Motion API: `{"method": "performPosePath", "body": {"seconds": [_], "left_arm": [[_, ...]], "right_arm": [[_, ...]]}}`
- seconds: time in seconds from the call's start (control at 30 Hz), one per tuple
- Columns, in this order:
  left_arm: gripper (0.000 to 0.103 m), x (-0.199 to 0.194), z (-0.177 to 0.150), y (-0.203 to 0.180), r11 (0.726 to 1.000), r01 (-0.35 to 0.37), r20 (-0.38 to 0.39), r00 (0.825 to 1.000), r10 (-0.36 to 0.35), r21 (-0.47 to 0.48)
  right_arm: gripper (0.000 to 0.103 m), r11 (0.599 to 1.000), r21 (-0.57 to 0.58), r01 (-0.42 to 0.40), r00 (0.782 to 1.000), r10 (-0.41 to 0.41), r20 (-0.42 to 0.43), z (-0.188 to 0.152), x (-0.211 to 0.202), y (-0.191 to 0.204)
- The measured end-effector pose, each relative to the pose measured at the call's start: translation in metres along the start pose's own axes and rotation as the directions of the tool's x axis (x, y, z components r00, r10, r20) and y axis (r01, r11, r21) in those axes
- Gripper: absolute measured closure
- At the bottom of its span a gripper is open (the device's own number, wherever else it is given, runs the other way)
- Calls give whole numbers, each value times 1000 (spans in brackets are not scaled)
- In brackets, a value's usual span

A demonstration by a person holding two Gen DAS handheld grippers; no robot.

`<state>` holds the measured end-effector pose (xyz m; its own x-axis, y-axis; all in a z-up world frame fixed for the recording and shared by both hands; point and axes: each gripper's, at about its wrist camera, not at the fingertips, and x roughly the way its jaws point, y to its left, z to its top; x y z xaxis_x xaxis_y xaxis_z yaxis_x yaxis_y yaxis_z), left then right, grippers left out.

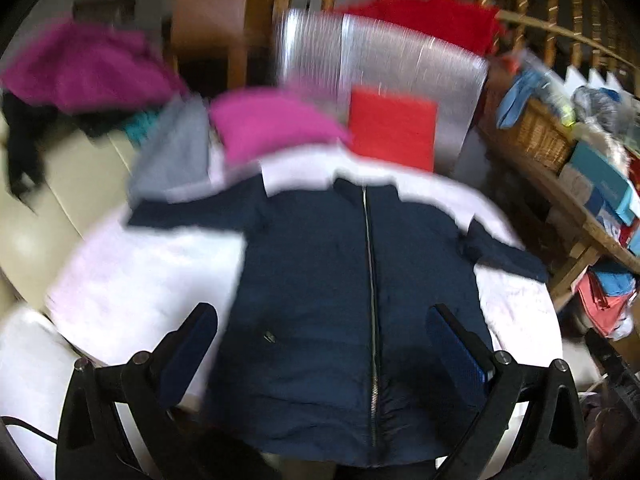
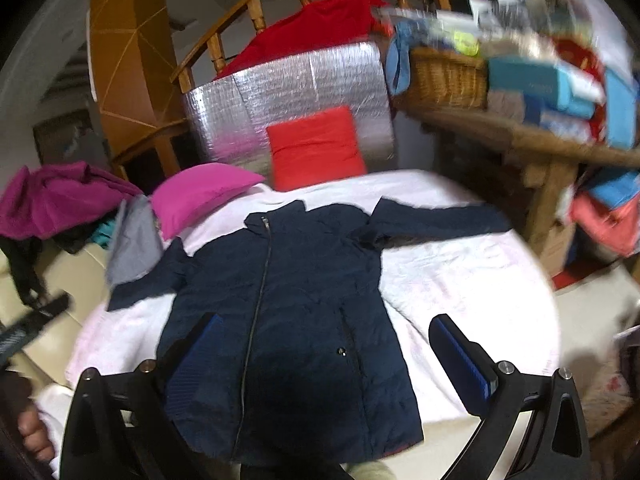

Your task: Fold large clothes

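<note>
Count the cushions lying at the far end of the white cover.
2: a magenta cushion at the far left, and a red cushion leaning on the silver panel. Others may be hidden.

Wooden stair railing [image 2: 256,16] is seen curving behind a silver foil panel [image 2: 304,84]. Wooden shelf [image 2: 560,152] at right is loaded with wicker basket [image 2: 444,76] and boxes. Cream sofa [image 1: 80,184] at left.

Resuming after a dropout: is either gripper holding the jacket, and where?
Nothing is held. The left gripper and right gripper are both open above the navy jacket.
</note>
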<state>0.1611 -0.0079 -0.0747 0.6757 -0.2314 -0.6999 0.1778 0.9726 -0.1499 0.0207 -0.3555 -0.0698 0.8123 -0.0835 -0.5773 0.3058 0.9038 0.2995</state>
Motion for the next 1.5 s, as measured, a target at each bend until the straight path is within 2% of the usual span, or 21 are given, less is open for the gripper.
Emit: {"method": "performPosePath", "body": {"seconds": [0.07,0.1,0.2,0.27,0.3,0.37,0.43,0.5,0.6,0.63,0.67,0.77,0.87,1.0,1.03,1.07,1.13,1.2,1.3,1.4,1.5], "left_arm": [[0,43,9,5,999,-39,-68,997,37,-26],[0,71,14,0,996,-87,-83,993,85,-30],[0,137,25,-15,980,-195,-133,973,189,-30],[0,178,31,-24,969,-245,-171,956,237,-28],[0,198,33,-28,962,-272,-187,947,263,-25],[0,230,35,-38,955,-294,-197,939,284,-26],[0,256,38,-47,947,-321,-186,932,312,-17],[0,279,43,-56,941,-338,-184,925,333,1],[0,307,48,-63,933,-358,-191,915,355,16],[0,317,49,-64,933,-359,-203,912,356,24],[0,322,49,-65,933,-360,-212,909,358,31],[0,339,46,-65,930,-365,-231,901,367,53],[0,349,42,-61,943,-329,-270,906,327,39],[0,355,40,-50,959,-282,-290,919,268,-6],[0,356,38,-49,962,-274,-283,923,262,-3],[0,356,37,-50,963,-271,-277,924,262,7],[0,358,36,-52,962,-273,-286,920,268,25],[0,361,39,-50,967,-255,-314,917,246,12],[0,360,47,-47,968,-249,-364,900,238,18],[0,337,59,-29,950,-306,-289,917,276,-63],[0,313,77,-4,917,-374,-190,919,345,-141]], "right_arm": [[0,995,88,-43,999,45,-22,11,22,-40],[0,989,133,-65,997,68,-25,16,33,-60],[0,952,286,-106,993,119,-27,36,77,-129],[0,912,394,-114,991,132,-19,51,111,-176],[0,880,460,-120,990,141,-12,58,132,-201],[0,829,544,-131,987,160,-6,68,166,-234],[3,775,623,-102,991,136,-6,76,202,-265],[12,743,666,-59,995,95,-18,85,242,-292],[41,722,691,38,996,28,-84,94,290,-320],[44,706,706,64,994,15,-105,95,303,-328],[45,677,729,104,991,-8,-134,94,320,-339],[46,623,763,171,984,-64,-168,92,348,-360],[49,607,774,181,983,-128,-130,99,362,-369],[86,614,765,193,980,-156,-122,106,383,-372],[89,616,767,180,982,-153,-108,108,382,-369],[91,620,766,170,983,-159,-90,110,379,-364],[93,654,742,145,983,-180,-34,118,366,-347],[93,724,679,122,981,-190,26,137,351,-318],[93,817,572,71,980,-163,110,168,329,-266],[93,890,456,21,978,-112,174,192,306,-202],[93,948,316,-36,979,-31,203,206,287,-123]]}}
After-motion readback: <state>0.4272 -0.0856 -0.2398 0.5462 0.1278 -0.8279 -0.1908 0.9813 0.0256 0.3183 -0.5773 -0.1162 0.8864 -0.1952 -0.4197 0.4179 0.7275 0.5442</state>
